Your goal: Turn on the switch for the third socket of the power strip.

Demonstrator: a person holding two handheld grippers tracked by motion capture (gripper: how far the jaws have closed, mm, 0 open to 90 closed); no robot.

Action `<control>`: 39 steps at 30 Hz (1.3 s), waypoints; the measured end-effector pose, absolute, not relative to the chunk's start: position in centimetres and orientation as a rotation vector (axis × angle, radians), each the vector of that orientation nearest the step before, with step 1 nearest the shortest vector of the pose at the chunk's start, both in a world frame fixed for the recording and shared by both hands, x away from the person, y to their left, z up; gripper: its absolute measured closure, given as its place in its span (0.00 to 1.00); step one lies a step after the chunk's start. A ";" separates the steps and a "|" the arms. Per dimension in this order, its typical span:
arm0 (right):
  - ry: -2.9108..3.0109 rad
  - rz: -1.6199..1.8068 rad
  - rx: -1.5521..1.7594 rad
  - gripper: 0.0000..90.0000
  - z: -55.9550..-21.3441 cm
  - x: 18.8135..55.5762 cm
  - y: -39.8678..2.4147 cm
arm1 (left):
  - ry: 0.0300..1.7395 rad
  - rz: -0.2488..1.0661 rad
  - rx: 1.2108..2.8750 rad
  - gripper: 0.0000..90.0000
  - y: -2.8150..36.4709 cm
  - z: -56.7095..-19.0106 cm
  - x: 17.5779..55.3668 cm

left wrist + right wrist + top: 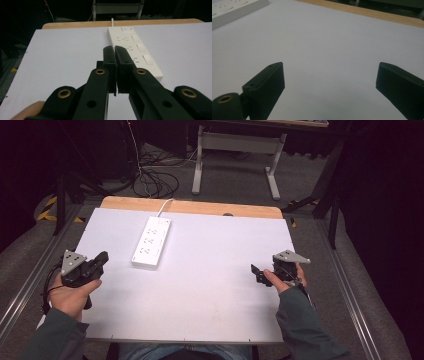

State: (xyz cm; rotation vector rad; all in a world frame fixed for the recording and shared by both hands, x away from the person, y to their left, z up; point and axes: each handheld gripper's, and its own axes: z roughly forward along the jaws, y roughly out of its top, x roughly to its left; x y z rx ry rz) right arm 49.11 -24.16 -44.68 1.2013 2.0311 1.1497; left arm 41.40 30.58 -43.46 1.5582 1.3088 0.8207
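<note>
One power strip (151, 242) — beyond both grippers.

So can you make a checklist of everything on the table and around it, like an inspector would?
Surface: white board over a wooden tabletop; its wood shows along the far edge.
Job's things: white power strip lying flat on the board, left of middle, nothing plugged in.
Clutter: nothing seen.
Grippers: left gripper shut and empty, aimed at the power strip; right gripper open and empty over bare board.
Cables: the strip's white cord runs off the far edge; dark cables are coiled on the floor beyond.
Surroundings: grey carpet, a grey table frame behind, dark curtains at the right.
</note>
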 end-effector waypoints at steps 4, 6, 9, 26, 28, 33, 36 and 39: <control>2.031 1.149 1.201 0.10 -44.7 49.1 -24.2 | 1.299 0.809 1.568 1.00 30.6 -43.4 41.4; 2.032 1.149 1.197 0.10 -44.7 49.1 -24.2 | 1.294 0.816 1.572 1.00 30.6 -43.4 41.5; 2.032 1.149 1.207 0.10 -44.7 49.1 -24.1 | 1.291 0.818 1.584 1.00 30.7 -43.5 41.7; 2.039 1.140 1.201 0.10 -44.8 49.1 -24.1 | 1.247 0.805 1.665 1.00 29.7 -43.4 43.6; 2.040 1.137 1.201 0.10 -44.8 49.1 -24.1 | 1.238 0.810 1.671 1.00 29.6 -43.3 43.9; 2.037 1.138 1.204 0.10 -44.8 49.1 -24.2 | 1.224 0.815 1.682 1.00 29.1 -43.2 44.4; 2.038 1.140 1.202 0.10 -44.8 49.1 -24.1 | 1.217 0.807 1.687 1.00 28.9 -43.1 44.7; 2.038 1.139 1.201 0.10 -44.8 49.1 -24.1 | 1.204 0.817 1.700 1.00 28.7 -43.0 45.0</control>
